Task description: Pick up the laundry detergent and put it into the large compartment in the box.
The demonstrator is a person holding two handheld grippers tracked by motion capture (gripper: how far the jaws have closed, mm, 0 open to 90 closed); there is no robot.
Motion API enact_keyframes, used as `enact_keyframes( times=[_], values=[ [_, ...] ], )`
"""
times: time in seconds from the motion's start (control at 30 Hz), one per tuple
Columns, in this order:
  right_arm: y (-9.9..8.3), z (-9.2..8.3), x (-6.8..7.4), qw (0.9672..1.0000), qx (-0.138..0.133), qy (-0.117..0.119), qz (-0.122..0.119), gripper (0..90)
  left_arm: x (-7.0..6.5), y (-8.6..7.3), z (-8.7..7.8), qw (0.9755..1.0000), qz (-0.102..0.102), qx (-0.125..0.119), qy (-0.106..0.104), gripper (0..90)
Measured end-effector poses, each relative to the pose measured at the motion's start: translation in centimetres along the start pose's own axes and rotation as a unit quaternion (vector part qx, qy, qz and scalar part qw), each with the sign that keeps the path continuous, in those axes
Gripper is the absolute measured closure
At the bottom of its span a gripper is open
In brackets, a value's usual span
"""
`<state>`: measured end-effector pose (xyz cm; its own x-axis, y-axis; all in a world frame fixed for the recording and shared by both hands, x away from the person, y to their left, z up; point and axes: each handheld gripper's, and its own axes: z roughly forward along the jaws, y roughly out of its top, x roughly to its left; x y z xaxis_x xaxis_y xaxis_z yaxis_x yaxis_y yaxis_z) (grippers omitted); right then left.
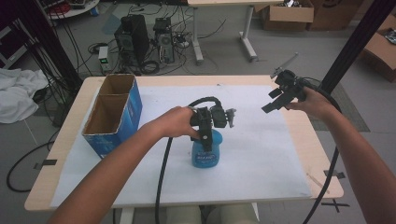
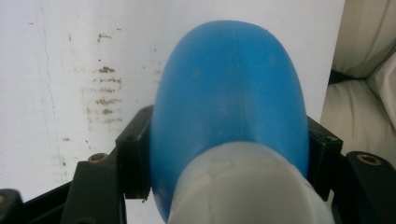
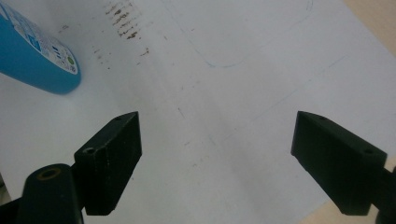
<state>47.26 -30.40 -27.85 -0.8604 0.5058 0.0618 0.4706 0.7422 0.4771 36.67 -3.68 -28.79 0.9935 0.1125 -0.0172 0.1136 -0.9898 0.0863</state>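
- High view: your left gripper [image 1: 206,135] comes straight down on the blue bottle [image 1: 207,156], which stands upright near the middle of the white sheet [image 1: 261,154] on the table [image 1: 308,140]. Jaws are at the bottle's upper part, below the cap. Right gripper [image 1: 275,100] hangs in the air over the sheet's far right, well apart from the bottle.
- High view, room: open cardboard box [image 1: 114,114] w/ two compartments sits at the left, near the table's left edge. Between bottle & box is bare sheet, so if the box is the target, lift first, then go across; clear the box's near wall before lowering. Near edge of table is close behind the bottle, so don't drag it toward you.
- Left gripper view: jaws sit clamped on the bottle's blue shoulder [image 2: 229,93], one pad each side, white cap [image 2: 252,186] nearest the cam. Grip looks centred. Keep the squeeze steady; the body is rounded & smooth, so prob. slippery. Lift vertical, no twist, else it may rotate in the pads.
- Right gripper view: jaws stand wide apart w/ nothing between them, just stained sheet below. Bottle's base [image 3: 37,56] shows at top left, off to the side. Table's bare wood [image 3: 373,28] shows at the right corner, so that hand is near the sheet's edge. Keep it parked there, out of the left arm's path.
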Motion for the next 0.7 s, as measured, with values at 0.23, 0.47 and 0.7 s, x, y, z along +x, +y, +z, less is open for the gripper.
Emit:
enact_keyframes(
  times=[0.23, 0.47, 0.7],
  values=[
    [0.0, 0.0, 0.0, 1.0000, 0.000, 0.000, 0.000, 16.2, 0.0, 0.0, -0.1, 1.0000, 0.001, 0.000, 0.001, 37.2],
    [0.1, 0.1, 0.0, 1.0000, 0.001, 0.002, 0.001, 16.2, 0.0, 0.0, -0.1, 1.0000, -0.007, 0.002, 0.000, 37.7],
    [0.0, 0.0, 0.1, 1.0000, 0.001, 0.002, 0.001, 16.2, 0.2, -0.3, -1.1, 0.9987, -0.050, -0.004, -0.010, 37.8]
  ],
)
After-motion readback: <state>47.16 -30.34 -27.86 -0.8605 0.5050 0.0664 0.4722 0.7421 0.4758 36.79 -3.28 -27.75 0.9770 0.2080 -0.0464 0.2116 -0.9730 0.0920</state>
